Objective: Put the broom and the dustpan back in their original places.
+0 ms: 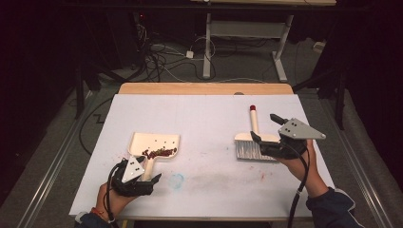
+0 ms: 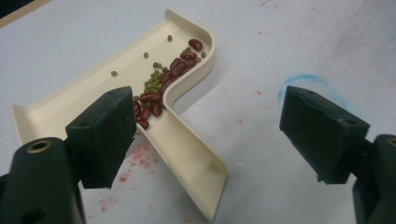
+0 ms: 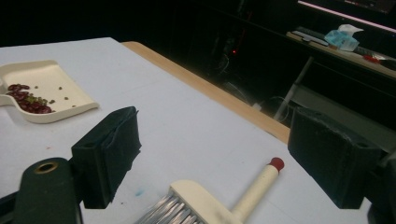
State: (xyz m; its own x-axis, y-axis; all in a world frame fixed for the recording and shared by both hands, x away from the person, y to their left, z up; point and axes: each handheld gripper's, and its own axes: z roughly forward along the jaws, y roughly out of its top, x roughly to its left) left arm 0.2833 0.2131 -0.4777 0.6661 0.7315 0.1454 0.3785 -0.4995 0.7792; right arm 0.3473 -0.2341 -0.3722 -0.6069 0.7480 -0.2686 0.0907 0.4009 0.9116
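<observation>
A cream dustpan [image 1: 154,142] lies at the left of the white-covered table [image 1: 204,114], with red beans and small green beans [image 1: 159,153] heaped by its rear wall. My left gripper [image 1: 145,173] is open, its jaws either side of the dustpan's handle [image 2: 187,158] without touching it. The left gripper view has the beans [image 2: 163,84] and my left gripper [image 2: 210,109] with wide jaws. A cream brush [image 1: 254,142] with grey bristles and a red-tipped handle [image 1: 253,108] lies at the right. My right gripper [image 1: 267,128] hangs open over it. The right gripper view has my right gripper [image 3: 219,140], the brush [image 3: 205,200] and the dustpan [image 3: 46,93].
A blue smudge [image 1: 177,180] and faint red stains mark the sheet near the front. The wooden table edge [image 1: 204,88] runs along the back. Beyond it are floor cables [image 1: 157,57] and the white legs of another desk [image 1: 207,47].
</observation>
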